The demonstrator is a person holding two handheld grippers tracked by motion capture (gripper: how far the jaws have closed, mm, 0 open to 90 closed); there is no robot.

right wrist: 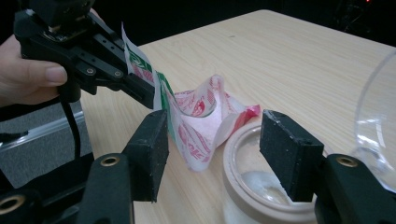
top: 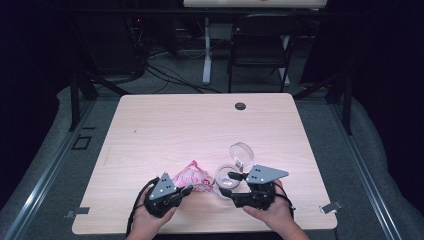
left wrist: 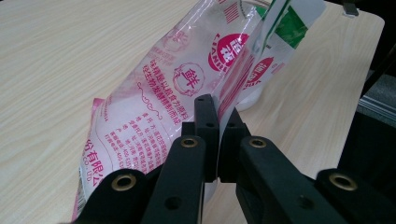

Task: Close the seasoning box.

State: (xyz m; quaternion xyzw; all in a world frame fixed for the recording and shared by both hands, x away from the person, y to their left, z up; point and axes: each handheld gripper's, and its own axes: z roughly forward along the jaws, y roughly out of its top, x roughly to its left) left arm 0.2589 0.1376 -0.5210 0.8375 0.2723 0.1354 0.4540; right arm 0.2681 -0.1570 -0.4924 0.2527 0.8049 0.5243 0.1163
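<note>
**A:** What is the left gripper (top: pixel 186 190) doing?

**B:** Its jaws are pressed together on the pink-printed plastic bag (top: pixel 192 175). In the left gripper view the two black pads pinch a fold of the clear film, and the bag (left wrist: pixel 177 88) rises away from them, tilted, with red and pink print on it and a green and white strip at its far top end.

**A:** And the right gripper (top: pixel 229 184)?

**B:** Its jaws stand apart, nothing clamped. In the right gripper view the left pad sits just beside the green-striped edge of the bag (right wrist: pixel 201 121); I can't tell whether it touches. The right pad hangs over the rim of the round jar (right wrist: pixel 261 186).

**A:** So where does the bag lie?

**B:** Near the front edge of the table (top: pixel 200 125), between the two grippers and slightly towards the left one. Its lower end rests on the wood, while the pinched end is held up off it. In the right gripper view the mouth of the bag gapes open, towards the jar.

**A:** Tell me about the jar.

**B:** It is open and pale-rimmed, with something white inside, standing just right of the bag. From above, the jar (top: pixel 226 175) sits between the right gripper's jaws. A clear round lid (top: pixel 241 152) lies just behind it.

**A:** Anything farther out?

**B:** A small dark grommet (top: pixel 240 106) near the table's far edge, and a black chair (top: pixel 260 45) beyond it.
</note>
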